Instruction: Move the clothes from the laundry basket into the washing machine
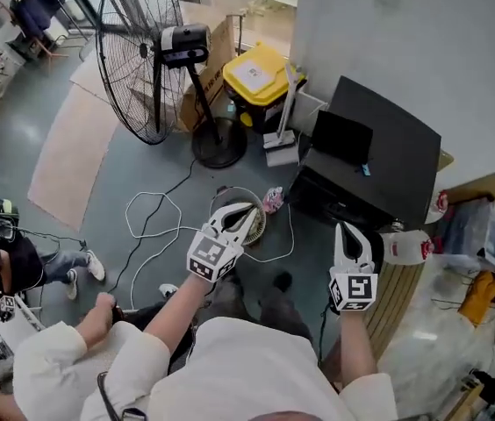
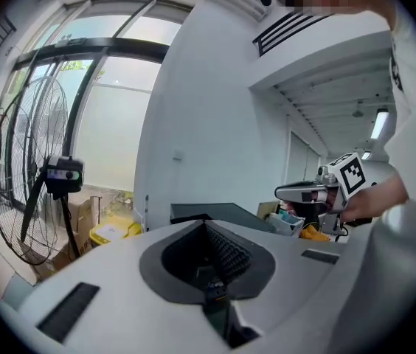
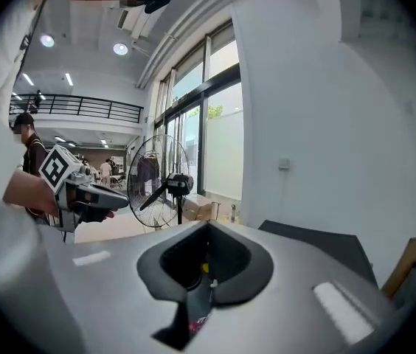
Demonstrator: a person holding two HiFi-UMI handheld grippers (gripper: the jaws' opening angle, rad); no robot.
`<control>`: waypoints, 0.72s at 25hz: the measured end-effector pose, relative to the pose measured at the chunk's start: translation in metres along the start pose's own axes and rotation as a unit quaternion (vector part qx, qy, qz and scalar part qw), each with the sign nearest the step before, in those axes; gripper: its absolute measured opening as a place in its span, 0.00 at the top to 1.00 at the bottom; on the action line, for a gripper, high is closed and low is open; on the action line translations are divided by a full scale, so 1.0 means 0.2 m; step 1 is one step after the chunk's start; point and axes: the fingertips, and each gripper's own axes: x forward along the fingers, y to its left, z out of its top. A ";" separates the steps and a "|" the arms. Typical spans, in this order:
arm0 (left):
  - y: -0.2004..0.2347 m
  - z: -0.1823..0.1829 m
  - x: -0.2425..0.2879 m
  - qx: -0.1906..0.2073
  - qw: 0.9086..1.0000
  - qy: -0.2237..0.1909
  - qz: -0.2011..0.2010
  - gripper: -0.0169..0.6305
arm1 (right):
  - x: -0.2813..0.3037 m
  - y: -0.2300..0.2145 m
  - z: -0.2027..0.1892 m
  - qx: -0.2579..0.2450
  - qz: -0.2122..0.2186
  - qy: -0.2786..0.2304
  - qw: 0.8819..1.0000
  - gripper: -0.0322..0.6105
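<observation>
Both grippers are held up high in front of the person, and neither carries any clothing. My left gripper (image 1: 242,214) (image 2: 208,224) is shut and empty; in the head view it hangs over a round pale laundry basket (image 1: 259,228) on the grey floor, hiding most of it. A pink cloth (image 1: 272,200) lies at the basket's far rim. My right gripper (image 1: 349,232) (image 3: 208,224) is shut and empty, near the front of the black washing machine (image 1: 388,152). Each gripper view shows the other gripper level beside it and the machine's dark top (image 2: 219,212) (image 3: 319,240).
A large standing fan (image 1: 142,55) stands at the back left, its round base (image 1: 218,143) near a yellow-lidded bin (image 1: 256,75). White cable (image 1: 147,217) loops over the floor. A white jug (image 1: 408,247) and cluttered shelves are at the right. Another person sits at the lower left.
</observation>
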 end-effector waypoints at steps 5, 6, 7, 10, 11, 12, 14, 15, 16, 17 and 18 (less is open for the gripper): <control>-0.06 0.19 -0.13 0.002 1.000 -0.014 -0.001 0.96 | -0.11 0.06 0.19 -0.006 0.006 -0.007 1.000 0.93; -0.07 0.21 -0.15 0.002 1.000 -0.016 -0.001 0.96 | -0.14 0.07 0.21 -0.009 0.008 -0.008 1.000 0.93; -0.08 0.24 -0.18 0.004 1.000 -0.019 -0.001 0.96 | -0.16 0.09 0.23 -0.011 0.011 -0.009 1.000 0.93; -0.08 0.34 -0.23 0.011 1.000 -0.029 0.002 0.96 | -0.21 0.11 0.32 -0.017 0.016 -0.020 1.000 0.93; -0.07 0.38 -0.25 0.014 0.999 -0.033 0.003 0.96 | -0.21 0.12 0.35 -0.018 0.018 -0.024 0.999 0.93; -0.07 0.41 -0.27 0.016 0.999 -0.038 0.004 0.96 | -0.22 0.13 0.37 -0.020 0.019 -0.027 0.999 0.93; -0.06 0.46 -0.31 0.018 0.999 -0.046 0.007 0.96 | -0.24 0.14 0.42 -0.022 0.020 -0.028 0.999 0.93; -0.06 0.49 -0.33 0.018 0.999 -0.049 0.009 0.96 | -0.24 0.14 0.45 -0.022 0.020 -0.026 0.999 0.93; -0.06 0.51 -0.35 0.018 0.998 -0.051 0.010 0.96 | -0.26 0.14 0.47 -0.022 0.021 -0.024 0.999 0.93; -0.06 0.54 -0.37 0.020 0.998 -0.053 0.012 0.96 | -0.27 0.13 0.50 -0.022 0.021 -0.024 0.999 0.93; -0.06 0.56 -0.39 0.021 0.998 -0.055 0.013 0.96 | -0.29 0.13 0.52 -0.022 0.021 -0.027 0.999 0.93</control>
